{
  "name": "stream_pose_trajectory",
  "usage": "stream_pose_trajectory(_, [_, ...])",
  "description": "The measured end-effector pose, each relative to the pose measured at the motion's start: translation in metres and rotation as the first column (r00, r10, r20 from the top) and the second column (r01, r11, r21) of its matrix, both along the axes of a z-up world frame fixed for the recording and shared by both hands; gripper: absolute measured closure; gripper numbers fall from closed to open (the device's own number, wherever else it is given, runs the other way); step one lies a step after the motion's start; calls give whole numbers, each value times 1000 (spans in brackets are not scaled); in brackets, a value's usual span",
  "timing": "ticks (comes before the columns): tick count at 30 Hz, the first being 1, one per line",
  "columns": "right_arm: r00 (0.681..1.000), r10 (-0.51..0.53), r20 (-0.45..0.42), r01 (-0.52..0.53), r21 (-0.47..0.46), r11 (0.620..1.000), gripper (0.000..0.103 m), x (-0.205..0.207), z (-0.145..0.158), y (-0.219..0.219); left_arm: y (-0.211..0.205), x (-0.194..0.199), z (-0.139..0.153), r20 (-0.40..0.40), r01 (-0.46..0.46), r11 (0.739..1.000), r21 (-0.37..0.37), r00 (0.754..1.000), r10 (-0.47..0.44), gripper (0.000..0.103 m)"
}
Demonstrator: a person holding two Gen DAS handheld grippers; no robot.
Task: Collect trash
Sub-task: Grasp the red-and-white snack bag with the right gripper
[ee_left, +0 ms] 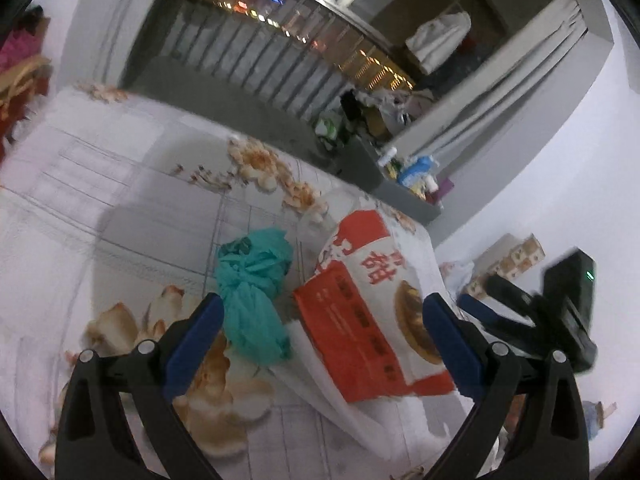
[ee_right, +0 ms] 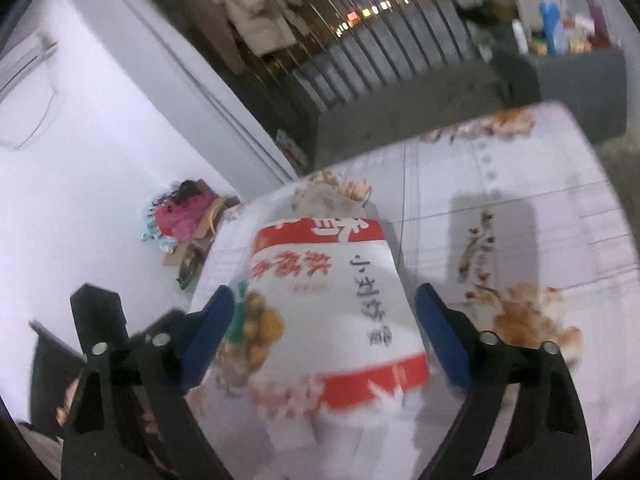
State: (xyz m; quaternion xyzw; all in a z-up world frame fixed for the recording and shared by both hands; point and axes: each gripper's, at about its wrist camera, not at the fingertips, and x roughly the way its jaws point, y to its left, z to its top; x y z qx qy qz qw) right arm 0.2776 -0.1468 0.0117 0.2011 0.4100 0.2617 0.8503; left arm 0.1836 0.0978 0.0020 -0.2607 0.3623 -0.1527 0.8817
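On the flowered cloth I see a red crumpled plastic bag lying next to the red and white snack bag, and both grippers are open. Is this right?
Not quite: the crumpled plastic bag is teal, not red, as the left wrist view shows. It does lie on the flowered cloth beside the red and white snack bag, and the left gripper and right gripper are open.

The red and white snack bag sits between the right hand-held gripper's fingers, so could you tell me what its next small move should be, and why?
Probably close the right hand-held gripper on the red and white snack bag. Its blue fingers stand open on either side of the bag without visibly pressing it, so squeezing should secure this piece of trash.
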Motion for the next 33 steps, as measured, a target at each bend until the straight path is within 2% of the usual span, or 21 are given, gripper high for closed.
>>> stream_pose_trajectory(3, [992,12,-124,-7,40,999,33,30,-29,4,2,16,-15,-34,20,999,-30,999,-21,6])
stream_pose_trajectory(5, [982,27,-188,-16,58,998,47,34,-43,5,4,24,-23,-46,27,998,-49,999,-29,15])
stream_pose_trajectory(6, [978,35,-207,-23,62,998,52,34,-48,6,4,29,-29,-55,34,997,-63,998,-38,16])
stream_pose_trajectory(8, [969,62,-240,-41,91,995,61,32,-57,10,2,33,-35,-61,40,997,-70,997,-44,25])
stream_pose_trajectory(9, [968,68,-243,-42,111,993,61,29,-59,10,1,34,-37,-61,45,997,-68,997,-49,26])
stream_pose_trajectory(11, [966,72,-250,-44,117,992,70,22,-60,9,-2,33,-40,-72,70,994,-81,995,-75,31])
stream_pose_trajectory(14, [962,85,-260,-53,129,990,73,12,-62,6,-10,27,-43,-88,110,988,-113,989,-120,33])
stream_pose_trajectory(18, [961,90,-262,-60,121,991,75,-9,-63,1,-22,13,-41,-80,147,985,-96,985,-154,33])
stream_pose_trajectory(24, [958,103,-266,-67,141,988,78,-36,-62,-9,-34,-9,-36,-68,205,970,-132,974,-215,33])
stream_pose_trajectory(28, [961,97,-259,-68,120,990,78,-49,-58,-11,-43,-19,-35,-68,236,966,-109,967,-244,34])
stream_pose_trajectory(33, [972,49,-231,-31,81,996,77,-55,-45,-22,-29,-24,-30,-84,215,974,-76,972,-221,32])
